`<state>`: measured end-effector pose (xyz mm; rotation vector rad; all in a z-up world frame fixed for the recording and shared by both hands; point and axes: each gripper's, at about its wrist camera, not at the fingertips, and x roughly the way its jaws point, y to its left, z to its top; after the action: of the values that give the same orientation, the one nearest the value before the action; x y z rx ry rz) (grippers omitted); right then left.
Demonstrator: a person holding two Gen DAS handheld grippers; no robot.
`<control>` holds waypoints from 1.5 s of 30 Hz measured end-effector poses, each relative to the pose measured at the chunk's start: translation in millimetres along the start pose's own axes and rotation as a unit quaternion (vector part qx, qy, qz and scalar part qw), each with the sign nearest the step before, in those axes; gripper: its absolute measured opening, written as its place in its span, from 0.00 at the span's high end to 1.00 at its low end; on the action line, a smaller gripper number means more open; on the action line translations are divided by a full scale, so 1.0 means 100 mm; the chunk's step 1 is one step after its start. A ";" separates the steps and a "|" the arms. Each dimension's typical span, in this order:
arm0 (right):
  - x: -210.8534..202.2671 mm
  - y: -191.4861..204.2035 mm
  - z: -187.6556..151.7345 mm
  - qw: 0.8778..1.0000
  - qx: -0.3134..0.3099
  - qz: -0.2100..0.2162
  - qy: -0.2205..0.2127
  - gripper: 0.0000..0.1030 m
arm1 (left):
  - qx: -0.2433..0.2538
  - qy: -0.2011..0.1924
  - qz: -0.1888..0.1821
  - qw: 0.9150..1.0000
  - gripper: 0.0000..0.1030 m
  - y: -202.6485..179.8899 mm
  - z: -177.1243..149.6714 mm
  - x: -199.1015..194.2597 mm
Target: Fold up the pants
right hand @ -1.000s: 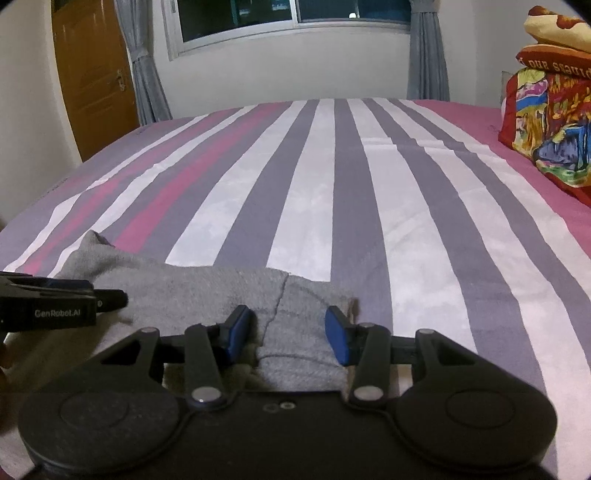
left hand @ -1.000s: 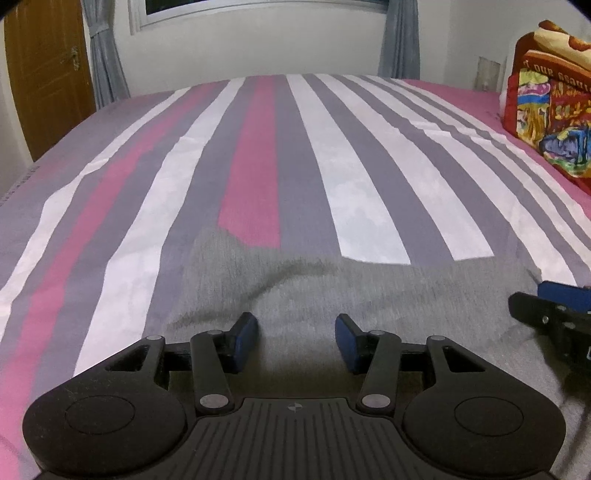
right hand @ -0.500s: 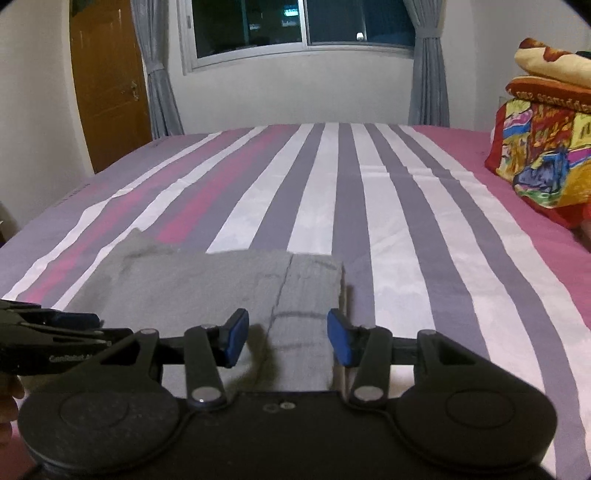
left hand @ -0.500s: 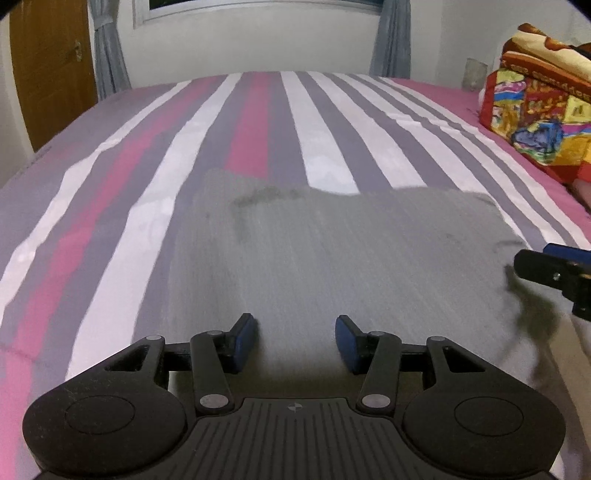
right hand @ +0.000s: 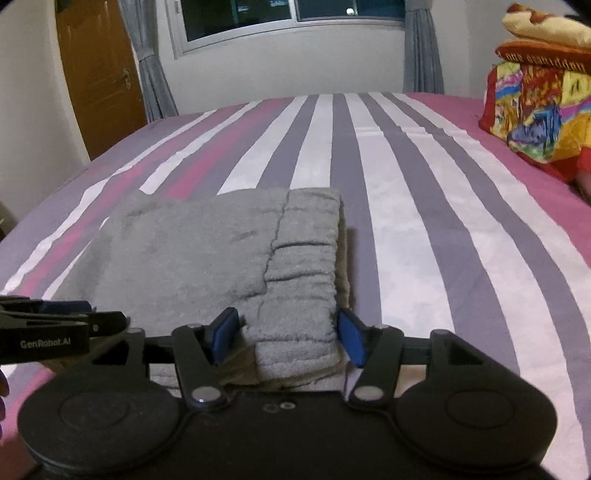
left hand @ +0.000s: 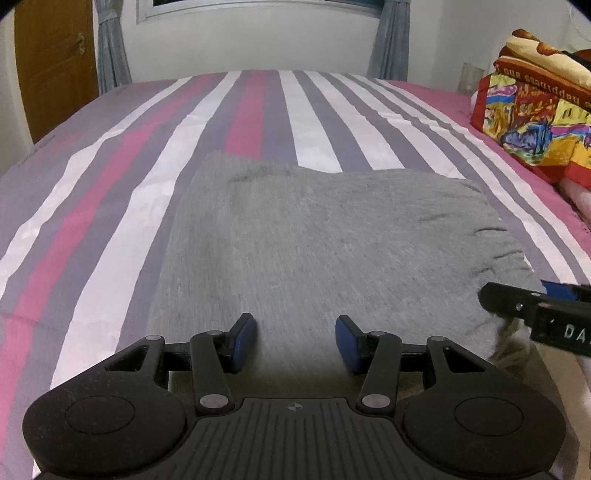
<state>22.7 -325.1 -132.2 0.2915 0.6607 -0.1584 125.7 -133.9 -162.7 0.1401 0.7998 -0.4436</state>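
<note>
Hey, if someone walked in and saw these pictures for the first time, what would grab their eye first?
Probably the grey pants, folded into a thick block on the near part of the bed, with the ribbed waistband along their right edge. Next, the bedsheet with its bold pink, white and purple stripes running away toward the window. Then the brightly printed bedding stacked at the bed's far right.

A big bed (right hand: 424,206) with pink, white and gray stripes has bright folded blankets (right hand: 535,110) at its side, near a brown door (right hand: 99,74) and a window (right hand: 291,18).
</note>
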 end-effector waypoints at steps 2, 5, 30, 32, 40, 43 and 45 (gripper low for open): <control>-0.05 -0.02 -0.05 1.000 0.015 0.004 -0.003 0.43 | 0.001 -0.001 -0.001 1.000 0.52 0.00 -0.01 -0.02; -0.09 -0.05 -0.06 1.000 0.022 0.008 -0.001 0.41 | 0.001 -0.002 -0.002 1.000 0.52 0.00 -0.03 -0.04; -0.25 -0.25 -0.14 0.986 0.144 0.078 -0.004 0.66 | -0.007 -0.005 -0.004 1.000 0.51 -0.05 -0.05 -0.07; -0.11 -0.27 -0.19 0.988 0.141 0.063 0.020 0.62 | -0.001 -0.004 0.001 1.000 0.51 -0.06 -0.05 -0.05; -0.21 -0.26 -0.13 0.988 0.142 0.055 0.014 0.47 | -0.004 -0.002 0.000 1.000 0.50 -0.02 -0.03 -0.06; -0.23 -0.31 -0.15 0.988 0.149 0.048 0.013 0.40 | -0.004 -0.003 0.003 1.000 0.50 -0.03 -0.04 -0.08; -0.20 -0.31 -0.16 0.987 0.150 0.048 0.019 0.42 | -0.003 -0.004 0.002 1.000 0.50 -0.03 -0.06 -0.10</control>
<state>-9.5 -348.1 -138.7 0.6170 0.6592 -0.1600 114.9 -131.5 -159.4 0.1339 0.7919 -0.4373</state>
